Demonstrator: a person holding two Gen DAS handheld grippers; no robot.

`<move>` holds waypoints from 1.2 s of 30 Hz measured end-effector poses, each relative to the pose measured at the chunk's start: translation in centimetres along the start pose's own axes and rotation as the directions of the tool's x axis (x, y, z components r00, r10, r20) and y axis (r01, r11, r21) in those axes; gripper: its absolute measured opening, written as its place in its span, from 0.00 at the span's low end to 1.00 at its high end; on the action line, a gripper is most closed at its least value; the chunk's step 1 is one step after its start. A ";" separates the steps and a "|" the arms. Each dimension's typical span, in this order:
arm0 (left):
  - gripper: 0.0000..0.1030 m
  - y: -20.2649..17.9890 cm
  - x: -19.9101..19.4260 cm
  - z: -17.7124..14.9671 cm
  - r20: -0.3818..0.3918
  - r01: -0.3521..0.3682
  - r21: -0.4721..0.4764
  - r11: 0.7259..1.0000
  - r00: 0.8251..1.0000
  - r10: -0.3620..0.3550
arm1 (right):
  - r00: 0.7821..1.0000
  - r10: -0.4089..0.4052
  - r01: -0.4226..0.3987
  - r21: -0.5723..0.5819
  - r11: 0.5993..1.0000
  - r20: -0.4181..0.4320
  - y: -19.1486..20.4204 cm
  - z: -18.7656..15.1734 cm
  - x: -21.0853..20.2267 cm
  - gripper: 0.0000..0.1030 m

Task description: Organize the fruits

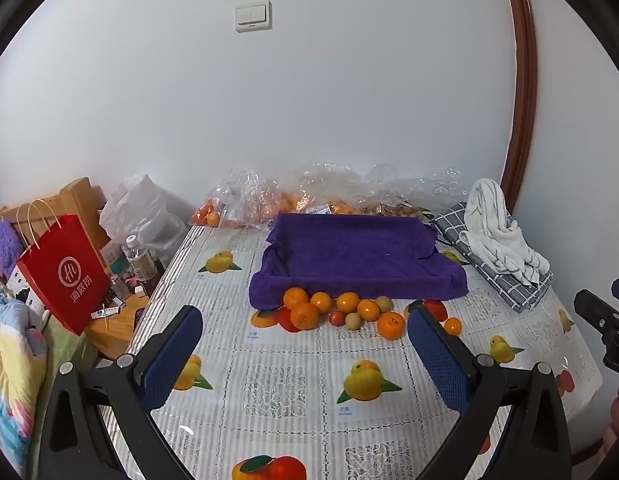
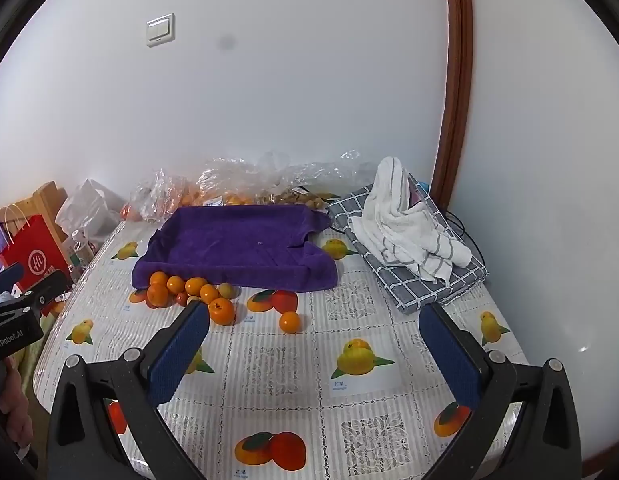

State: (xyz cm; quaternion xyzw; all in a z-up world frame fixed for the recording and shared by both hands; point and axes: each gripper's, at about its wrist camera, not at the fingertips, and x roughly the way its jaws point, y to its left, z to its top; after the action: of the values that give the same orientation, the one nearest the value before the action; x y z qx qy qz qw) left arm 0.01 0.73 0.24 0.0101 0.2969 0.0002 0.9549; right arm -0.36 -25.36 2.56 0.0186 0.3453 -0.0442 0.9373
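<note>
Left wrist view | our left gripper [image 1: 305, 340] spread, empty | fruit [image 1: 341, 312] just ahead, row running left-right against tray [image 1: 357, 248] | right gripper [image 2: 313, 332] spread, lone orange [image 2: 289, 322] straight ahead | left nearer pile

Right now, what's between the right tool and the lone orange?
Only bare tablecloth, seen in the right wrist view, between the open right tool and the lone orange.

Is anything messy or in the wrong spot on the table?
Yes. The loose fruit lies on the tablecloth against the purple towel-lined tray, not in it, and one small orange sits apart from the pile. The tray's towel is rumpled at one corner. Both grippers hold nothing.
</note>
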 end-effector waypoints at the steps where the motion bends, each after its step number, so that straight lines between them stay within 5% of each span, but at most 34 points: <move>1: 1.00 0.0 0.0 0.0 0.000 0.000 0.001 1.000 1.000 0.000 | 1.000 0.000 0.000 0.000 1.000 0.002 0.0 0.0 -0.1 1.00; 36: 1.00 0.4 -0.4 -0.4 0.001 -0.002 0.003 1.000 1.000 0.002 | 1.000 -0.003 0.003 -0.002 1.000 0.015 0.0 0.0 -0.6 1.00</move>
State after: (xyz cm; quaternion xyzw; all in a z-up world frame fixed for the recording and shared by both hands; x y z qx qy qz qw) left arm -0.56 1.13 0.16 0.0120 0.2964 0.0007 0.9550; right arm -0.78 -25.27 2.96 0.0166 0.3385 -0.0454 0.9397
